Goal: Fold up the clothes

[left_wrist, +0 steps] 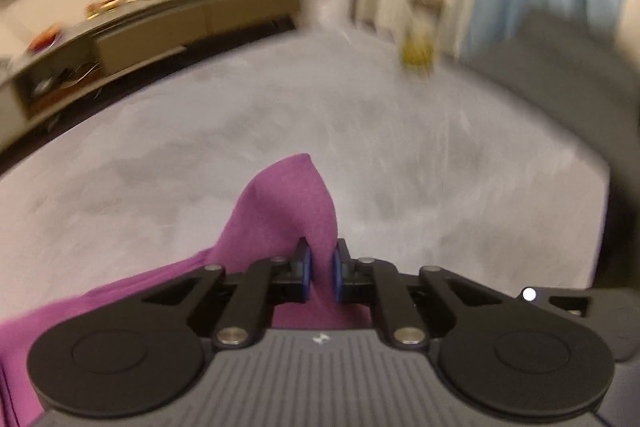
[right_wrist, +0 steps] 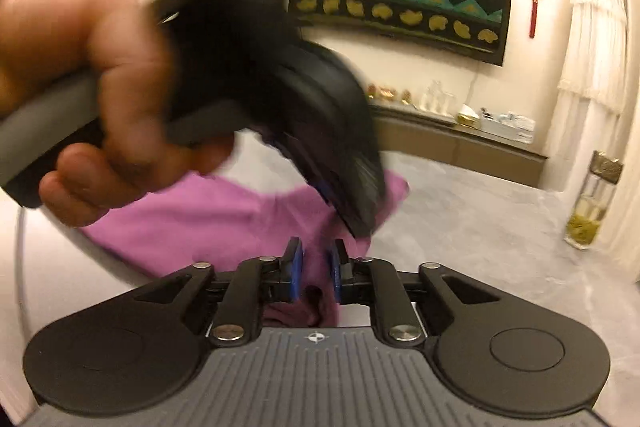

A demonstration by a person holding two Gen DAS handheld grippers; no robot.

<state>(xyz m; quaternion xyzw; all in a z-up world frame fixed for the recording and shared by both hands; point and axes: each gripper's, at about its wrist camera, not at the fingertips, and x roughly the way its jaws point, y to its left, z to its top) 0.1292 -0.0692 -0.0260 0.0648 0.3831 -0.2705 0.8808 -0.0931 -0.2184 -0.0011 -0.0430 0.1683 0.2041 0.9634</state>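
Both of my grippers are on the purple cloth (left_wrist: 280,211) now. My left gripper (left_wrist: 320,269) has its jaws pinched together on a raised fold of it, the cloth peaking up just ahead of the pads and trailing off to the lower left over the grey table (left_wrist: 400,147). My right gripper (right_wrist: 316,269) has cloth running between its pads too, and the pads look pressed onto it, though a little gap shows beside the fabric.

In the right view my other hand (right_wrist: 100,99) and its blurred gripper cross just above the same cloth, very close, so the two tools must not knock together.

To do this fold well, I'd judge both corners should rise evenly and stay taut between the grips, then travel across together.

Room ahead is good: the table is bare towards the far edge, with only a glass bottle (right_wrist: 588,203) standing near the far right corner, well apart from the cloth.
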